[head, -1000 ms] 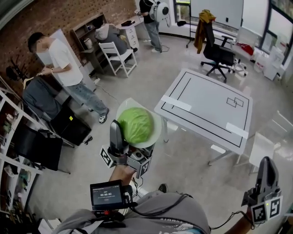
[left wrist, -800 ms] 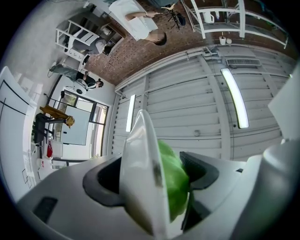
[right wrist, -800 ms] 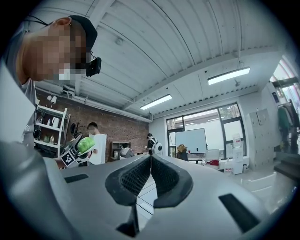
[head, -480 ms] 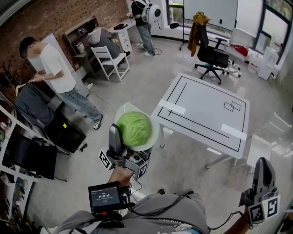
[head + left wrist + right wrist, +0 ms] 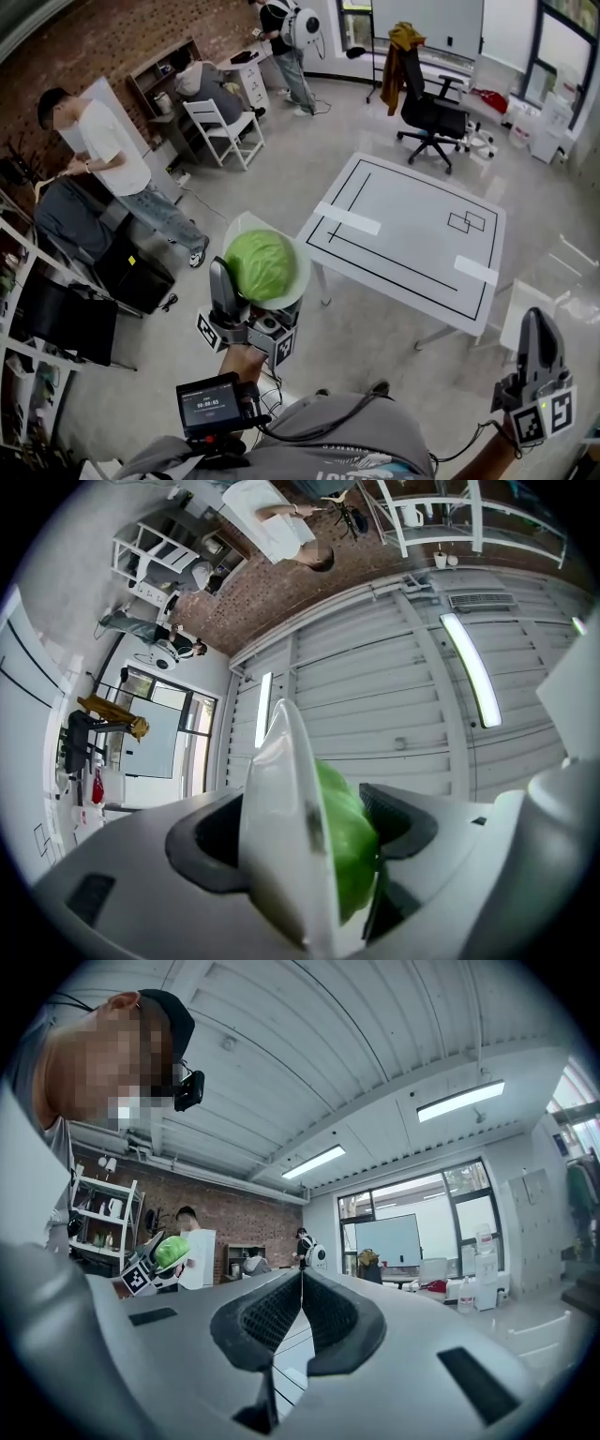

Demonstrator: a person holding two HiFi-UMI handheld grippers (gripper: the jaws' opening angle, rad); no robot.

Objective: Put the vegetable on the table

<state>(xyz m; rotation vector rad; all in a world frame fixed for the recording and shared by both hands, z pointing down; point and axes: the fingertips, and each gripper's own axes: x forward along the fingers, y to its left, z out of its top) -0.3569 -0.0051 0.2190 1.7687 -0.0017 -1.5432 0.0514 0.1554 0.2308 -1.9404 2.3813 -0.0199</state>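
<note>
A green cabbage (image 5: 259,265) lies on a white plate (image 5: 294,253), and my left gripper (image 5: 255,295) is shut on the plate's rim, holding both up over the floor left of the white table (image 5: 412,234). In the left gripper view the plate (image 5: 281,827) runs edge-on between the jaws with the cabbage (image 5: 347,846) on its right side. My right gripper (image 5: 534,352) points upward at the lower right, shut with nothing in it; its jaws meet in the right gripper view (image 5: 302,1283). That view also shows the cabbage (image 5: 172,1252) far left.
The table carries black outline markings and white tape strips (image 5: 347,218). A black office chair (image 5: 433,111) stands beyond it, a white chair (image 5: 220,122) at the back left. A person in a white shirt (image 5: 103,150) stands left by shelves (image 5: 28,281); another person (image 5: 281,37) stands far back.
The view has shifted so that the table sits closer and more central. My left gripper with plate and cabbage has drifted slightly left and up in the picture. The right gripper stays low right.
</note>
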